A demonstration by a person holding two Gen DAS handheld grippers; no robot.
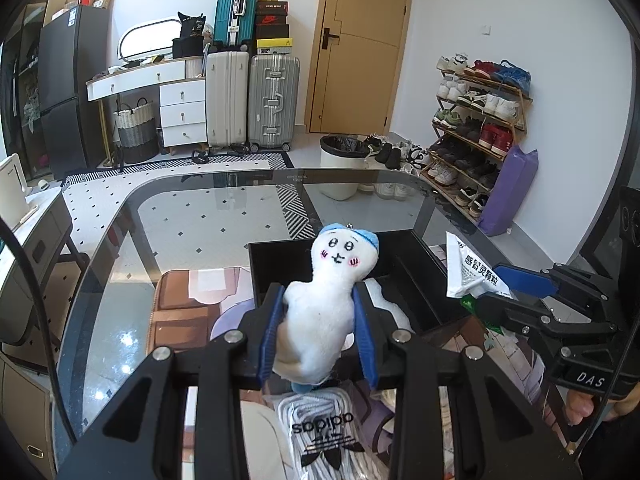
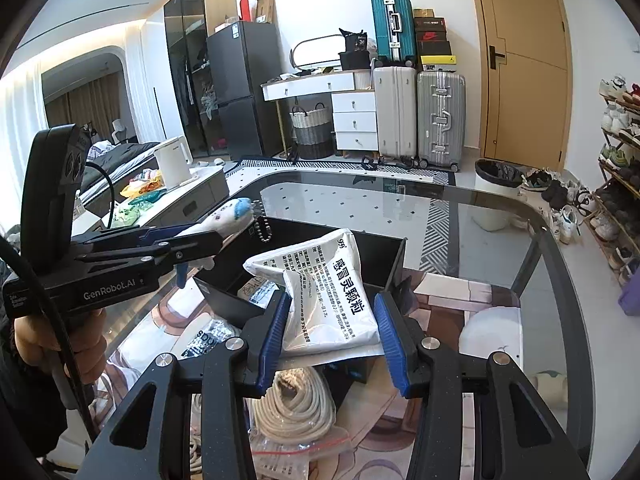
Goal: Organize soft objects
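Bright, sharp fisheye views, edges bent and dark, ceiling glare on glass table (image 1: 224, 208).

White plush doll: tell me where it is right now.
The white plush doll is clamped in the left gripper, held above the glass table at the near edge of the black box; the right gripper holds a white packet beside it.

The white sachet (image 2: 320, 292) carries big black Chinese characters "感冒灵颗粒" and a small "999" at its top corner; the fine print beside them is too small to read. The body of the left gripper (image 2: 200, 240) shows "GenRobot.AI" in pale letters. The body of the right gripper (image 1: 486, 290) shows "DAS". A clear bag (image 1: 326, 436) at the near edge of the glass table (image 1: 192, 200) bears the Adidas word and trefoil, seen mirrored. One shoebox (image 1: 272, 20) in the stack on the suitcases has a red Nike swoosh.
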